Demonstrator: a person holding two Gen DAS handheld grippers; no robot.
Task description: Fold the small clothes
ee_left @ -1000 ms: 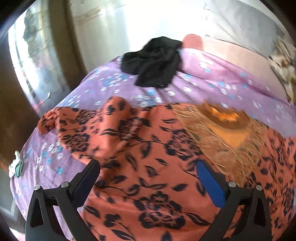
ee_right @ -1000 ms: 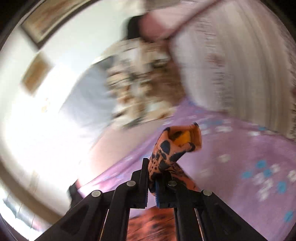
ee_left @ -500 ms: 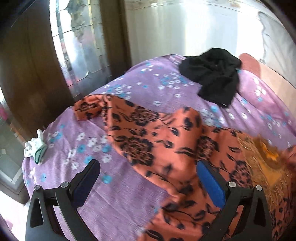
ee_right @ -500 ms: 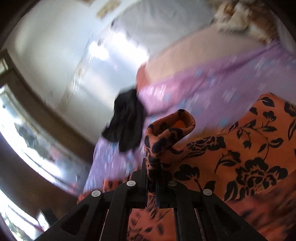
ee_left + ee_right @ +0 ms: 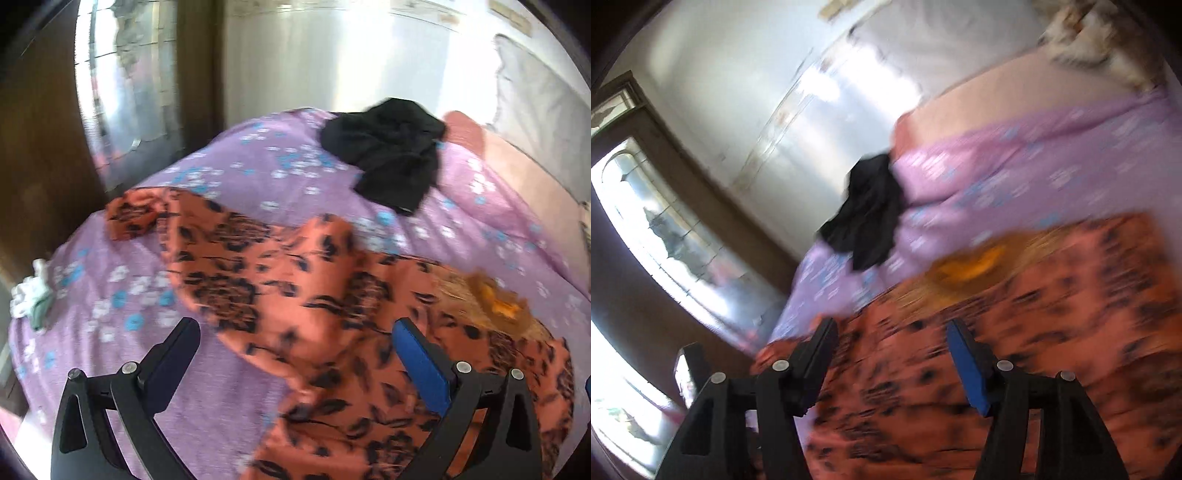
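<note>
Your left tool (image 5: 295, 354) hangs released above the bed (image 5: 110, 354), its jaws wide apart and nothing pinched between them. Below it the orange floral garment (image 5: 295, 280) lies spread across the purple flowered bedcover (image 5: 258, 177), one sleeve (image 5: 133, 218) reaching toward the bed's left edge and the fringed gold neckline (image 5: 491, 306) lying to the right. Open bedcover remains at lower left, between the garment's hem and the bed's near edge, where a small white-and-green cloth (image 5: 31, 302) sits at the rim. A crumpled black garment (image 5: 391, 162) rests at the far side, apart from the orange one, with a strip of bare cover between them. Your right tool (image 5: 890, 332) is opening, its jaws parted over the orange cloth with no fabric pressed between the pads; that view is blurred. Beyond the bed's far edge stand a pale wall (image 5: 746, 74) and a window (image 5: 665, 229).
</note>
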